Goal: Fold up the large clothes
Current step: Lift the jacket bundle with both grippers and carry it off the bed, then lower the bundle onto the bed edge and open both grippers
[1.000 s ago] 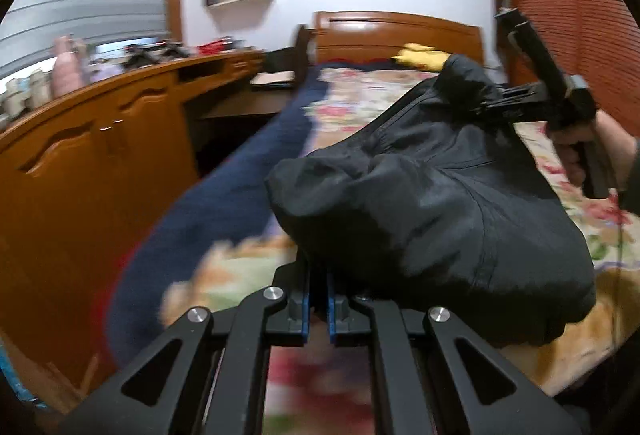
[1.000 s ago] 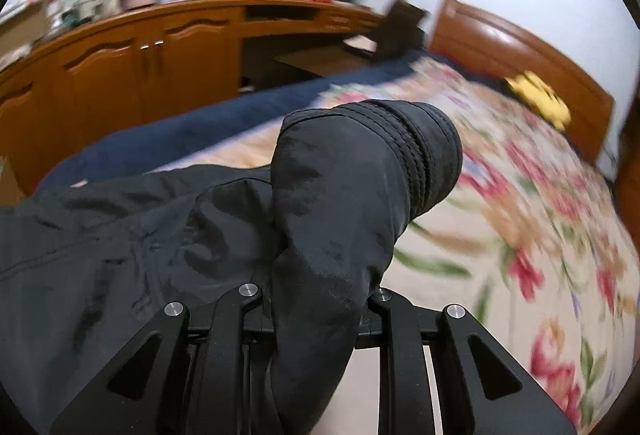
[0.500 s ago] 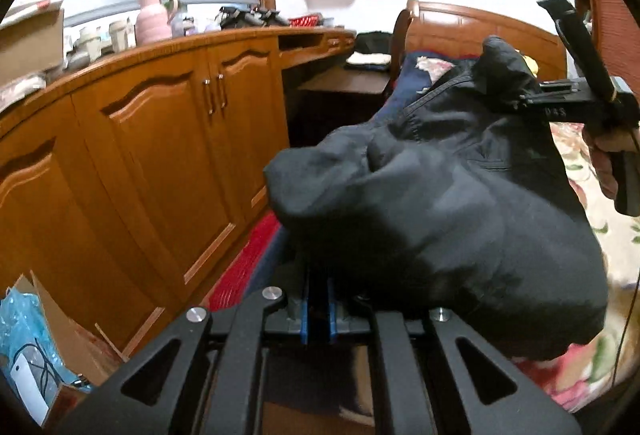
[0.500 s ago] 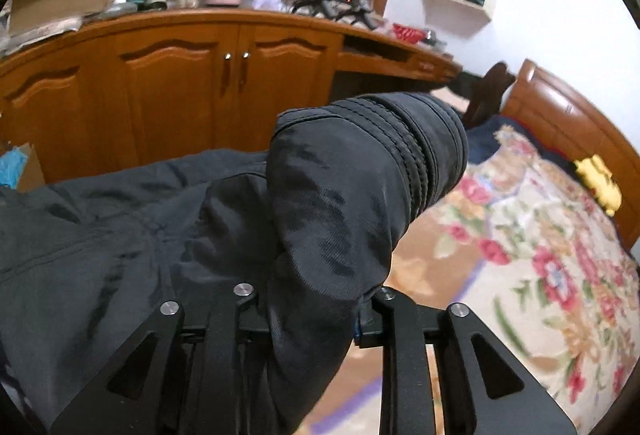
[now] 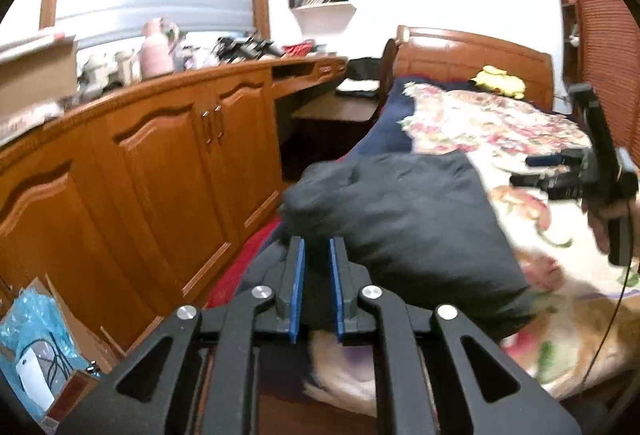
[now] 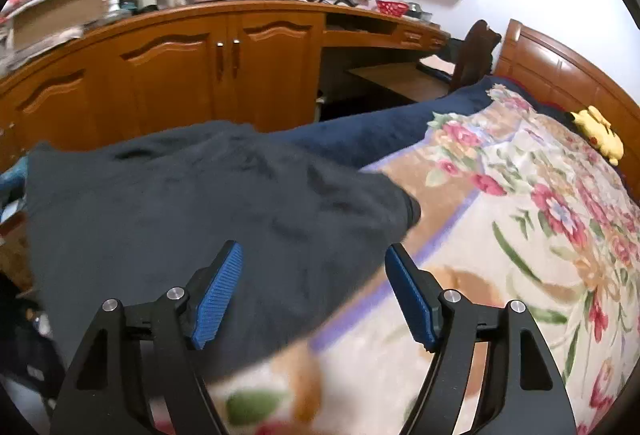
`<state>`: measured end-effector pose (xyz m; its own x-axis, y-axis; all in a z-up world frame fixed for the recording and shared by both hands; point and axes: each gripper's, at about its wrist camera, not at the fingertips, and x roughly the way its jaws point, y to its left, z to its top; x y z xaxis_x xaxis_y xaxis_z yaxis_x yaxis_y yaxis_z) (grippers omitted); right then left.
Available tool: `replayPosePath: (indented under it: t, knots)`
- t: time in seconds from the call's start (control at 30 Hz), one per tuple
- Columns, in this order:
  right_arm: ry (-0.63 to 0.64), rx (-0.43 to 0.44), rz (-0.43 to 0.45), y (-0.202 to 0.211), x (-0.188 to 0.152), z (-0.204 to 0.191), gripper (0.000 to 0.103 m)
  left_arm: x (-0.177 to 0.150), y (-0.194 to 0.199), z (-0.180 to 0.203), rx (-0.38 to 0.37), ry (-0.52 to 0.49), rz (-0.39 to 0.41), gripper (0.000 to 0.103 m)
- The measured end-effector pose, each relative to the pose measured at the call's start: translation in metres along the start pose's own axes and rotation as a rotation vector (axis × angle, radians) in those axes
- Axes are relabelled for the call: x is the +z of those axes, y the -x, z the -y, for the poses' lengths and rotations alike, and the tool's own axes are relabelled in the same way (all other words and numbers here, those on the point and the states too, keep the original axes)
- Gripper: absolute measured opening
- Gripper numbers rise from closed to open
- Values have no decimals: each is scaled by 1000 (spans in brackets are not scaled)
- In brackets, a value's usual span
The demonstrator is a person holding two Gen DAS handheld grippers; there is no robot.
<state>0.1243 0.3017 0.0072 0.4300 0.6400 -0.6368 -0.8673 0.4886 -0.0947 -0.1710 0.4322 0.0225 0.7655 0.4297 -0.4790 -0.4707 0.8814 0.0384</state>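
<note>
Both hand-held grippers have let go: a moment ago each was clamped on the black jacket and held it up off the bed; now the jacket lies dropped on the bed's near corner, on the side facing the wooden cabinets.

Its long axis runs across the bed, from the cabinet-side edge, where part of it spills over the dark blue blanket, toward the floral middle of the bed; one rounded end points at the flowers. Which end is collar or hem I cannot tell through the blur.

The right hand-held gripper has just been opening and stands wide, its blue pads clear of the cloth below. The left hand-held gripper has just been opening too, but only to a narrow gap, with nothing pinched between; the jacket bulges just beyond its tips. A yellow plush toy rests by the headboard, well apart from the jacket.
</note>
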Motion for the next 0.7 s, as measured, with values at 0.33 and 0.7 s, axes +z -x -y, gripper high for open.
replayPosePath:
  t: [0.33,0.7]
  knots:
    - [-32,8,53,68,-40,13,75,31,-17,64,-102,-44,-26,38]
    - [-42,6,108,123,-67,21,75,16,-63,83,-65,-50,-154,38]
